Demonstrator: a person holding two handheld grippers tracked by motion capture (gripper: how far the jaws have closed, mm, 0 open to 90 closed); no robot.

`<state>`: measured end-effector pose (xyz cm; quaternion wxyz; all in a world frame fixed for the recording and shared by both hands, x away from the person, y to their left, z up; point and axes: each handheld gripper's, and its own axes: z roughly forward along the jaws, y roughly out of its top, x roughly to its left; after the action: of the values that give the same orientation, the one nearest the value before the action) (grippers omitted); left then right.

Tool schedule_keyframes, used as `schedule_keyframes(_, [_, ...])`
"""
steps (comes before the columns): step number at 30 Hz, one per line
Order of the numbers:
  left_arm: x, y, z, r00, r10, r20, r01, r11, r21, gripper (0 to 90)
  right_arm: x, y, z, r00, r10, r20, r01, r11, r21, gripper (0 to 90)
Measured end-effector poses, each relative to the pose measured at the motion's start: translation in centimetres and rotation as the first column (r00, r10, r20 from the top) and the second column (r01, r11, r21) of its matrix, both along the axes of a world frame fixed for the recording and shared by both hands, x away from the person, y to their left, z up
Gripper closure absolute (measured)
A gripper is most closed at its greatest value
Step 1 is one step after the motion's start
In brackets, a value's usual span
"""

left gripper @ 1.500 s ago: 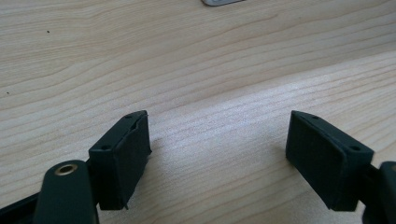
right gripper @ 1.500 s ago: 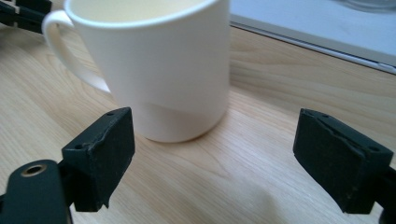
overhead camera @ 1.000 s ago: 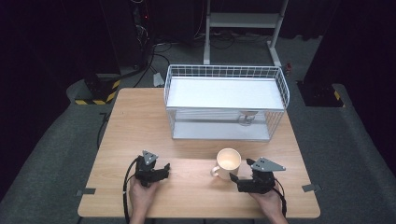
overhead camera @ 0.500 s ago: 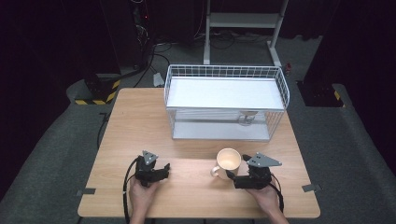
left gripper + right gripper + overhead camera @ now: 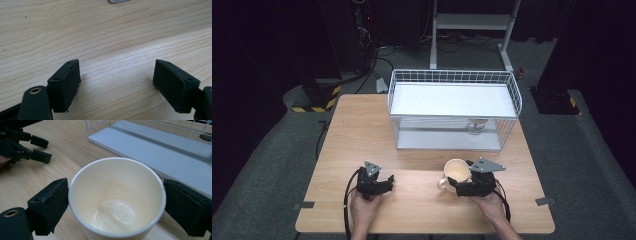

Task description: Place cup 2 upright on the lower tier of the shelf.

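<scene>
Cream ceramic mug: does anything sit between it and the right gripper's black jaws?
Nothing visible does. The cream ceramic mug sits directly between the right gripper and its two black jaws, which flank its rim on the wooden table.

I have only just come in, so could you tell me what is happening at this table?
A person works at a wooden table with a tool in each hand. The right tool has its jaws on either side of a cream mug, touching its walls; the mug is empty and upright. The left tool rests open over bare wood, holding nothing. A white wire basket stands beyond the mug.
</scene>
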<state>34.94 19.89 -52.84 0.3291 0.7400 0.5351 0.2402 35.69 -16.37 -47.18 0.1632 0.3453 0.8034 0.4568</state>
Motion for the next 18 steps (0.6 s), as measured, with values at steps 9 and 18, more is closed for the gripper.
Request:
schedule_keyframes(9, [0.00, 0.01, 0.01, 1.0000, -0.002, -0.001, 0.002, 1.0000, 0.001, 22.1, 0.57, 0.56, 0.01, 1.0000, -0.003, 0.007, 0.003, 1.0000, -0.006, 8.9])
schedule_keyframes(18, [0.01, 0.01, 0.00, 1.0000, -0.001, 0.000, 0.001, 1.0000, 0.001, 22.1, 0.93, 1.00, -0.07, 1.0000, 0.000, 0.003, 0.000, 1.0000, -0.001, 8.8])
